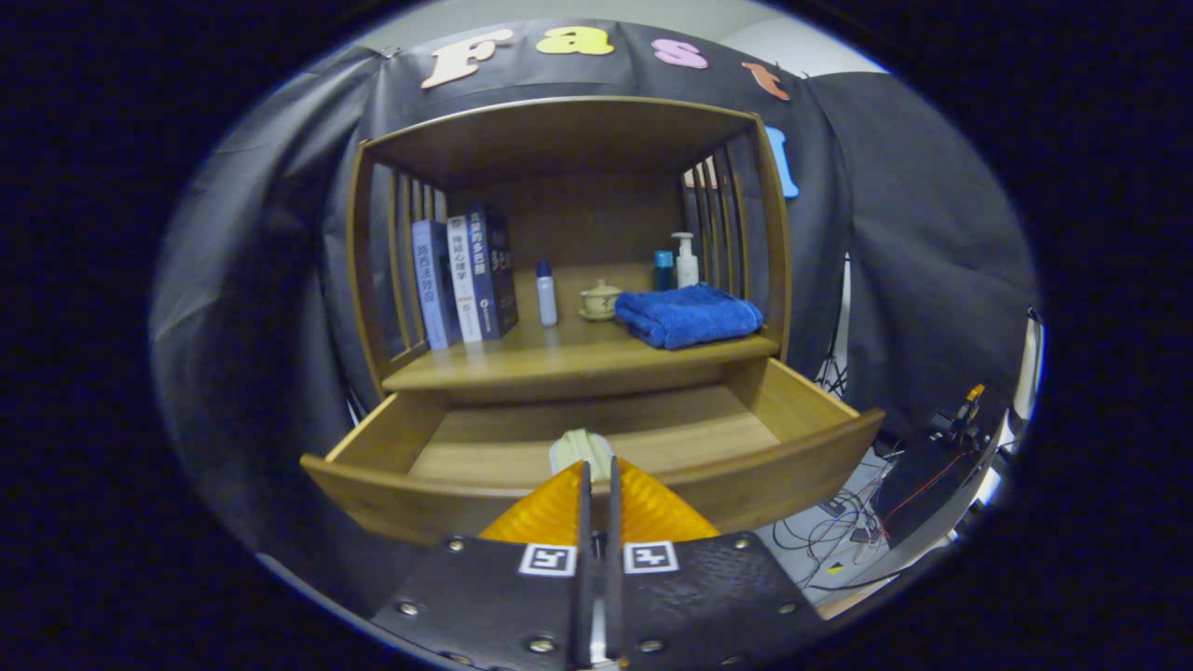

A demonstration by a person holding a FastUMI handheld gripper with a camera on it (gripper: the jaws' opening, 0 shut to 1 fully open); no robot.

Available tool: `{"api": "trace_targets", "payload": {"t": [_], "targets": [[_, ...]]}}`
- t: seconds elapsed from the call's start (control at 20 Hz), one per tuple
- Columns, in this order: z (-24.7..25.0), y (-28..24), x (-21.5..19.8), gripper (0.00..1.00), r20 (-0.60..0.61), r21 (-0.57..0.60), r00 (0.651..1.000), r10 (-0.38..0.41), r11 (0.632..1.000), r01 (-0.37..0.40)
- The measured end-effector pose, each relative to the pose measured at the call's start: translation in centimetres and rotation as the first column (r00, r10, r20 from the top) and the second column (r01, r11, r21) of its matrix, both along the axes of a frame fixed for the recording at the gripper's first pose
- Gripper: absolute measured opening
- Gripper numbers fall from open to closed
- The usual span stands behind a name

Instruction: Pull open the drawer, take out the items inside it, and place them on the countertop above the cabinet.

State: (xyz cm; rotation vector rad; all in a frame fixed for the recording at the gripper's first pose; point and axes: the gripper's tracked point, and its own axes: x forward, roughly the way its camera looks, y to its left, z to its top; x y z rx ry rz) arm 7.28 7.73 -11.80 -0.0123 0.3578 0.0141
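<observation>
The wooden drawer [802, 466] stands pulled open below the cabinet's countertop [578, 359]. My gripper [596, 463] hovers over the middle of the drawer's front edge, its fingers pressed almost together. A small pale, soft-looking item [576, 445] sits right at the fingertips and seems pinched between them, with its lower part hidden behind the fingers. The rest of the drawer floor [671, 438] is bare wood.
On the countertop stand several books [464, 278] at the left, a small white bottle [546, 294], a lidded cup [599, 300], a folded blue towel [688, 315] and two bottles [678, 263] behind it. Cables and equipment [895, 513] lie to the right of the drawer.
</observation>
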Motion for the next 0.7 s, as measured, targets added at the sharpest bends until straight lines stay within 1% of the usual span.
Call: {"api": "trace_targets", "payload": {"t": [0.05,0.15,0.25,0.3,0.4,0.5,0.6,0.7], "targets": [[0.3,0.3,0.9,0.19,-0.012,-0.009,1.000,-0.004,1.000,0.004],[0.5,1.6,2.9,0.46,-0.053,-0.027,0.998,0.016,0.999,-0.017],[-0.7,2.7,5.1,0.72,-0.142,-0.046,0.989,0.035,0.998,-0.042],[-1.7,3.2,6.0,0.73,-0.210,-0.054,0.977,0.044,0.997,-0.057],[-3.7,3.3,7.6,0.73,-0.323,-0.076,0.946,0.029,0.996,-0.056],[-6.0,3.6,9.0,0.73,-0.418,-0.123,0.908,0.029,0.989,-0.088],[-8.8,4.0,9.8,0.74,-0.509,-0.164,0.860,0.029,0.978,-0.130],[-10.9,3.4,10.2,0.73,-0.571,-0.206,0.821,0.015,0.965,-0.161]]}}
